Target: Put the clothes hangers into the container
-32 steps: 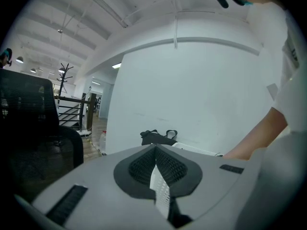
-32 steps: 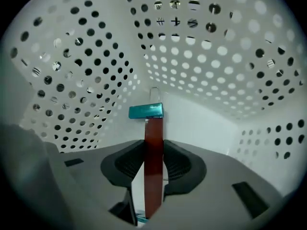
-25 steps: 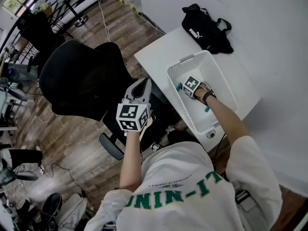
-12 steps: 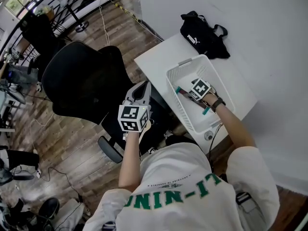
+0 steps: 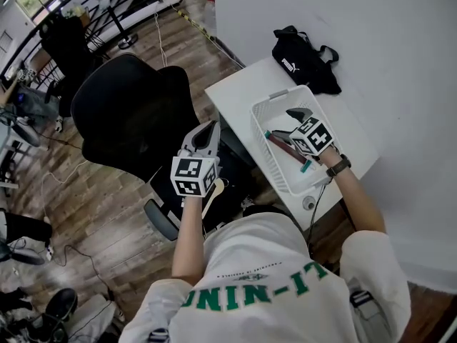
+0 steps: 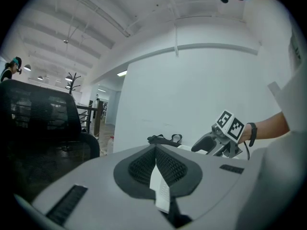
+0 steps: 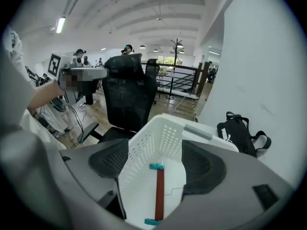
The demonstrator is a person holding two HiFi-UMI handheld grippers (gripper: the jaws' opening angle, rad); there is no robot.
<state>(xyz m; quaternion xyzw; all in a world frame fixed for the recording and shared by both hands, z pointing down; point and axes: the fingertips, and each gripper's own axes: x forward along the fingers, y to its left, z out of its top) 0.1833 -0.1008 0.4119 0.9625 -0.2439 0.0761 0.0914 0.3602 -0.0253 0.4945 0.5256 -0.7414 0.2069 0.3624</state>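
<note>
Lying in one container (image 7: 148,143), one hanger (image 7: 159,190)

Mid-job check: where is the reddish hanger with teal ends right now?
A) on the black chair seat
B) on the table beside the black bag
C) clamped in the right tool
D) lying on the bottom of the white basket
D: the hanger lies flat on the bottom of the white basket. The right tool hangs above it, jaws apart and closing slightly, gripping nothing.
</note>
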